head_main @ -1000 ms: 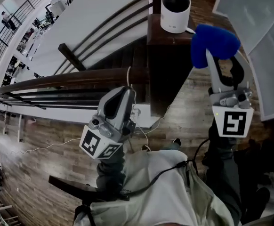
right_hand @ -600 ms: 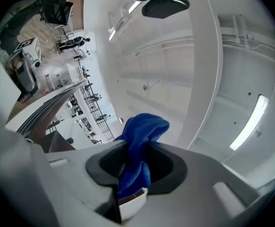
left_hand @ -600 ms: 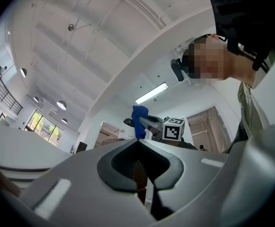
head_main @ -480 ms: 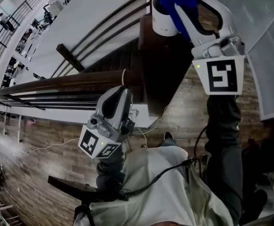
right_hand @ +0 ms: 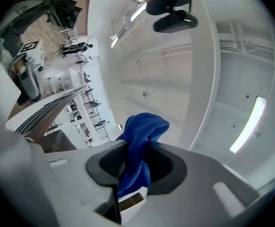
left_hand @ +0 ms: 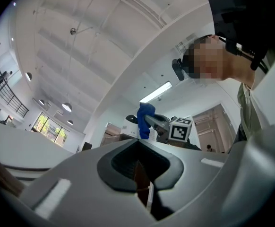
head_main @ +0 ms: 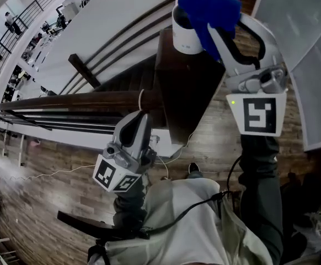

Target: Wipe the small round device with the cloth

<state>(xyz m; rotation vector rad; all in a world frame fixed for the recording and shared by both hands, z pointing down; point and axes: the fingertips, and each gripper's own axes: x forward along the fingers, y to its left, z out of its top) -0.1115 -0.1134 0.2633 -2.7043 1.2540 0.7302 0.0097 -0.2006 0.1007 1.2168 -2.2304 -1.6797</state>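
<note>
The small round device (head_main: 183,33) is a white cylinder with a dark top. It stands on a dark wooden post (head_main: 185,93) at the top of the head view. My right gripper (head_main: 211,27) is shut on a bunched blue cloth (head_main: 210,9); the cloth lies against the device's upper right side and hides part of its top. In the right gripper view the cloth (right_hand: 140,145) bulges out between the jaws. My left gripper (head_main: 134,127) hangs low by the handrail, shut on nothing. The left gripper view shows the cloth (left_hand: 146,119) and device (left_hand: 130,125) far ahead.
A dark wooden handrail (head_main: 67,101) and slanted rails (head_main: 122,37) run left from the post above a stairwell. White cables (head_main: 166,159) trail on the wood floor below. A grey panel (head_main: 309,65) stands at the right. The person's body fills the bottom of the head view.
My right gripper has carried the blue cloth from the device's right side forward and left onto the device. The left gripper has stayed low by the handrail.
</note>
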